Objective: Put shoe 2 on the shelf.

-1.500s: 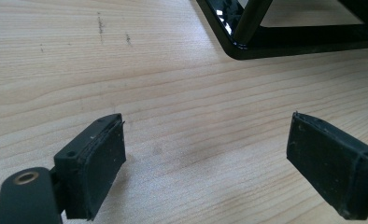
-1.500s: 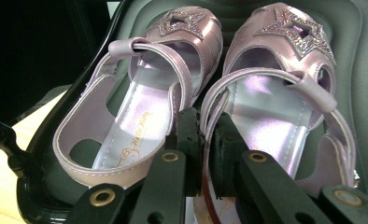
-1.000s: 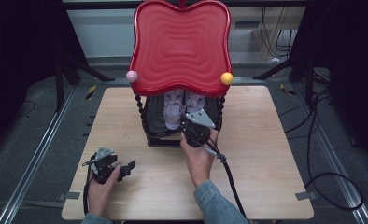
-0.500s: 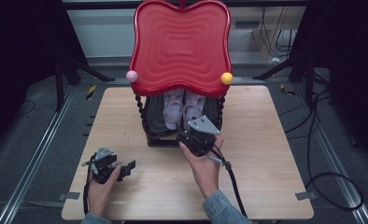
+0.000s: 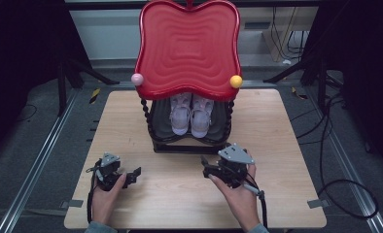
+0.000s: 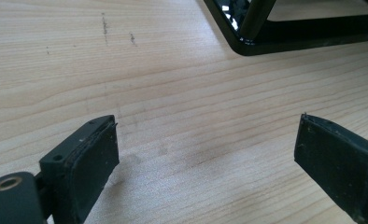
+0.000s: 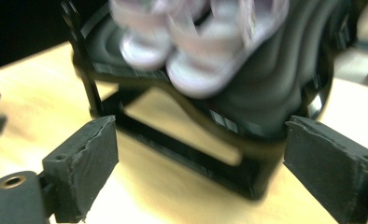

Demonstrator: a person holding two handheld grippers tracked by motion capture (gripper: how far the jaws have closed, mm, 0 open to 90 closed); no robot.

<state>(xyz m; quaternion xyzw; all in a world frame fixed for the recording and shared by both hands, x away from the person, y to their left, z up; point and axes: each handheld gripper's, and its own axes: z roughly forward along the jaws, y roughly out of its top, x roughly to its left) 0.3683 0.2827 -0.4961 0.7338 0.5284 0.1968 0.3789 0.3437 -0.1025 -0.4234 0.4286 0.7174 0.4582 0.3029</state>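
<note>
- On the near half of the wooden table [image 5: 287, 145]: right gripper [image 5: 210, 171] pulled back from the rack's lower shelf toward the table's front edge since the earlier frames, now well clear of the pair of shoes [image 5: 191, 115].
- Jaws of that gripper just opened — clenched a second ago, now spread wide with nothing between the pads; in the right gripper view, black blocks [image 7: 86, 163] at either side, foam face ragged along one edge.
- Left gripper [image 5: 133, 173] unmoved near the front left corner, resting low over the board, jaws released and wide apart, only bare wood between them in the left gripper view [image 6: 205, 154].
- Shoes left on the dark lower shelf [image 5: 218, 126], side by side, toes toward the person, touching or nearly so; pale lilac-white, rounded toes, strapped uppers — blurred in the right gripper view [image 7: 191, 51], so the fastening hard to make out.
- Rack: glossy red top tray [image 5: 188, 48], wavy-edged with concentric ripples moulded in, a pink ball [image 5: 137, 79] and a yellow ball [image 5: 235, 81] at its front corners; twisted black posts; shiny black base frame [image 6: 285, 39] reflecting light.
- Tabletop: light wood with fine straight grain, a few faint dark scuffs near the frame's corner.
</note>
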